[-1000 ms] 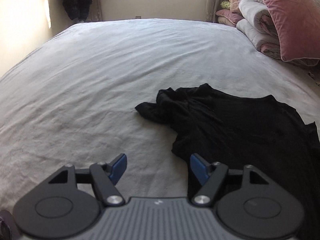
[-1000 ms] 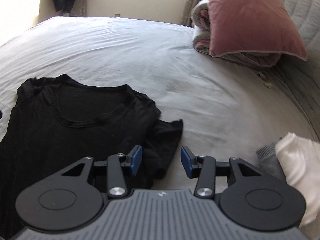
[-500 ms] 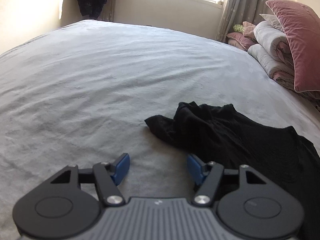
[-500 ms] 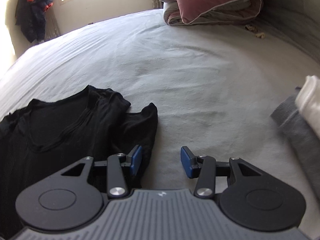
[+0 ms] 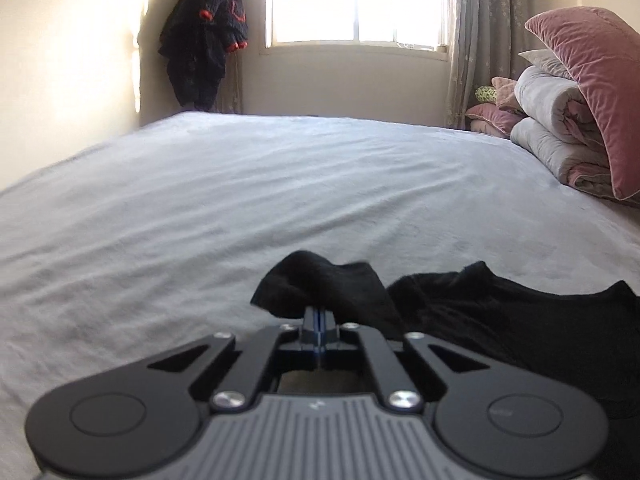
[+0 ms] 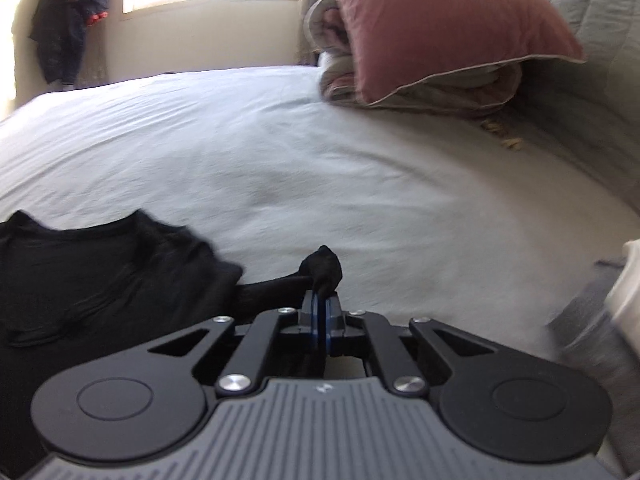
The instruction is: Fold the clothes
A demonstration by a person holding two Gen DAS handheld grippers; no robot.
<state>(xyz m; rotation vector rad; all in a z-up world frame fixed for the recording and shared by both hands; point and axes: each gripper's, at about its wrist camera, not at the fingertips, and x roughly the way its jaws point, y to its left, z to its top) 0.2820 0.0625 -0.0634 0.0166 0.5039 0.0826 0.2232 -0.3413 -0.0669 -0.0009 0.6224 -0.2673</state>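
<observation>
2 hand-held grippers: left [image 5: 319, 316] | right [image 6: 321, 300] | each pinching black shirt [image 5: 500, 320] | bed [image 5: 240, 184]

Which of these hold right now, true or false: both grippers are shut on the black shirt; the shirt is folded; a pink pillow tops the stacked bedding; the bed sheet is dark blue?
1. Both grippers are shut on the shirt. True: the left gripper and the right gripper each pinch the shirt.
2. The shirt is neatly folded. False: it lies crumpled and spread on the bed.
3. A pink pillow tops the bedding. True.
4. The bed sheet is dark blue. False: it is pale grey.
</observation>
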